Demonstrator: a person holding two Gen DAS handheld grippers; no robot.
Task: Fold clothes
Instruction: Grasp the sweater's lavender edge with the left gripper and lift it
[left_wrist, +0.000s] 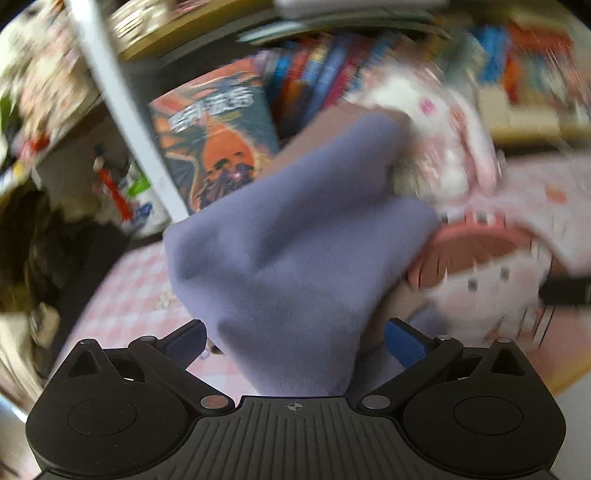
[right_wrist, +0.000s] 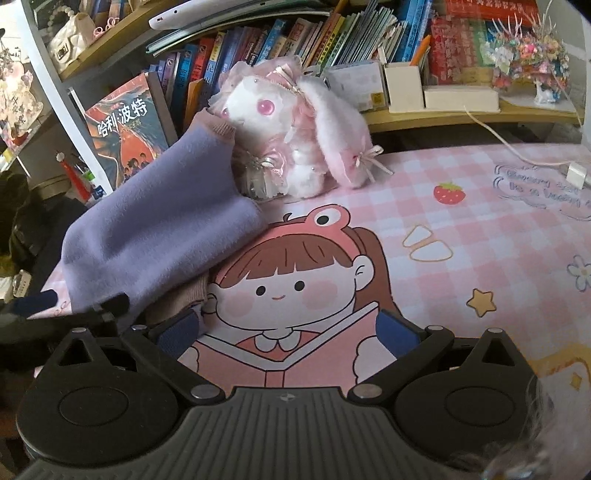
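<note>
A lavender fleece garment (right_wrist: 155, 229) with a pink ribbed cuff lies at the left of the pink checked desk mat (right_wrist: 461, 236), its far end leaning on the plush rabbit. In the left wrist view the same garment (left_wrist: 295, 240) fills the middle and runs down between the jaws of my left gripper (left_wrist: 295, 343), which stand wide apart around it without pinching it; this view is blurred. My right gripper (right_wrist: 288, 332) is open and empty, low over the cartoon girl print, just right of the garment. The left gripper (right_wrist: 70, 306) shows at the left edge.
A pink and white plush rabbit (right_wrist: 295, 140) sits at the back of the mat. Behind it a shelf holds rows of books (right_wrist: 295, 37) and white boxes (right_wrist: 443, 92). A large book (right_wrist: 125, 129) leans at the left. A white cable and plug (right_wrist: 576, 173) lie at the right.
</note>
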